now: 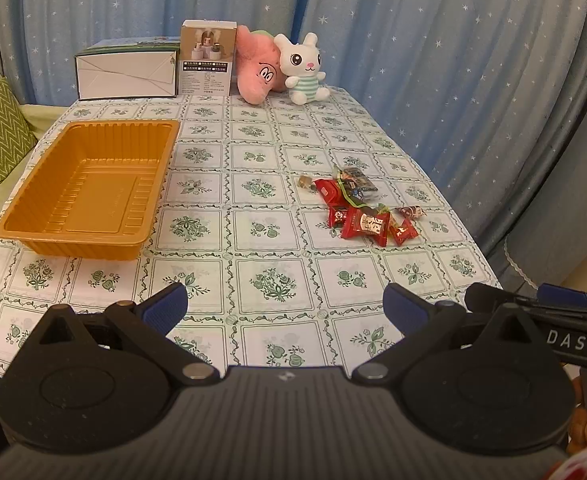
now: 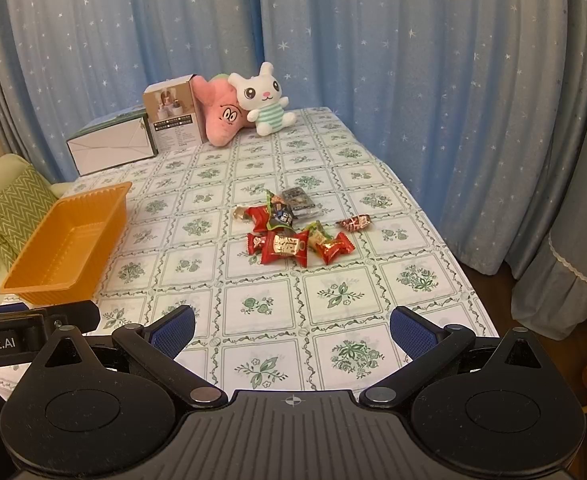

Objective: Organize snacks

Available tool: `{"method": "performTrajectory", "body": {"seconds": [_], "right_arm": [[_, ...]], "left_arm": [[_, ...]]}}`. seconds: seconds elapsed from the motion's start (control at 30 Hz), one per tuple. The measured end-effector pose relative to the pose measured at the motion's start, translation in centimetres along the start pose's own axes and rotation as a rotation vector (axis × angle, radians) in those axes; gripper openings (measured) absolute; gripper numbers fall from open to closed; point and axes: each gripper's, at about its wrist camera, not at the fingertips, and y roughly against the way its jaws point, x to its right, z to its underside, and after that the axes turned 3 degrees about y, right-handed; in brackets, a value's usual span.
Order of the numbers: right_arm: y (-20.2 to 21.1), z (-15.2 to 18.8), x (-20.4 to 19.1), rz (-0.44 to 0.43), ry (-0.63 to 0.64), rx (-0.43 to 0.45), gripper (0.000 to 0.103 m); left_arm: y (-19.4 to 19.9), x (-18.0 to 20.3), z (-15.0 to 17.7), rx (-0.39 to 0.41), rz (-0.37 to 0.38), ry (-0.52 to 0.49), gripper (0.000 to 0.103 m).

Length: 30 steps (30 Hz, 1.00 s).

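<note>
On the surface (image 2: pixel 333 296), snacks (image 2: pixel 289 232) lie well apart from the orange tray (image 2: pixel 67 246); both grippers' fingers (image 1: pixel 165 310) (image 2: pixel 411 334) spread wide, holding nothing.

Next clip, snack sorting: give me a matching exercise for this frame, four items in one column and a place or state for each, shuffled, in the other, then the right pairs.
Items:
1. orange tray
2. pile of wrapped snacks
3. white bunny plush
4. left hand-held gripper

Places or states:
A. sitting at the far end of the table, beside the pink plush
B. empty, on the left part of the table
C. open, holding nothing
D. loose on the tablecloth, right of the tray

Pairs: 1-B, 2-D, 3-A, 4-C
</note>
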Motion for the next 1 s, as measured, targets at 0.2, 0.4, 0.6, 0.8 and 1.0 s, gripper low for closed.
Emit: {"method": "performTrajectory", "body": {"seconds": [0.2,0.4,0.6,0.8,1.0], "right_arm": [[-0.02,0.07,-0.02,-0.001,0.001,0.000,0.103],[-0.01,0.09,-0.04,-0.001,0.001,0.001,0.103],[-0.04,0.10,0.02,-0.002,0.000,-0.001,0.103],[-0.05,0.16,0.02,-0.003,-0.001,0.000,0.103],[-0.08,0.40,0.04,-0.002,-0.003,0.000,0.103]], "left_arm": [[0.03,-0.10,0.04,0.000,0.001,0.003,0.103],[0.06,-0.16,0.09,0.000,0.002,0.003,0.103],[0.08,-0.24,0.20,0.001,0.001,0.004,0.103],[0.09,-0.24,0.20,0.000,0.001,0.005,0.103],[0.09,-0.27,0.19,0.000,0.001,0.004,0.103]]}}
